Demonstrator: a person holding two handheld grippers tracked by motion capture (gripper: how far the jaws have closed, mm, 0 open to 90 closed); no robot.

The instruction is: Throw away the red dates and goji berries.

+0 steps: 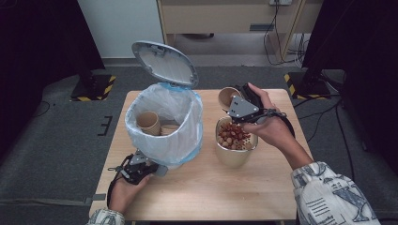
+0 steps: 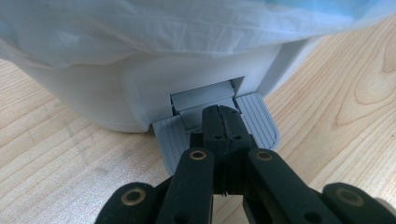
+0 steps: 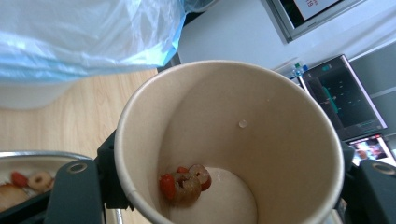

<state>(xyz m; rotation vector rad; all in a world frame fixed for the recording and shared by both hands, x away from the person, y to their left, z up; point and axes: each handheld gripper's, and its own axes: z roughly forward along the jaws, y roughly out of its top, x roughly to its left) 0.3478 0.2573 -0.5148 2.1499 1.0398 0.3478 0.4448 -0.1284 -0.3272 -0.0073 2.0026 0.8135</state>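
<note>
The left tool (image 2: 223,122), its jaws pressed together, bears down on the ribbed grey foot pedal (image 2: 261,122) of the white pedal bin lined with a pale blue plastic bag (image 1: 165,124), so the grey oval lid (image 1: 164,62) stands up at the back. The right tool (image 1: 240,107) grips a tan paper cup (image 3: 229,140) by its sides, tilted above the round metal bowl heaped with dried red and brown fruit slices (image 1: 234,143) just beside the bin on the wooden table (image 1: 206,187); a few slices cling near the cup's bottom. Two more tan paper cups (image 1: 149,123) already lie in the bag. If the closed left tool slips off the pedal, the lid would probably drop and block the cup. A hasty swing could also shake the clinging slices onto the table, and too hard a squeeze may buckle the thin cup.
</note>
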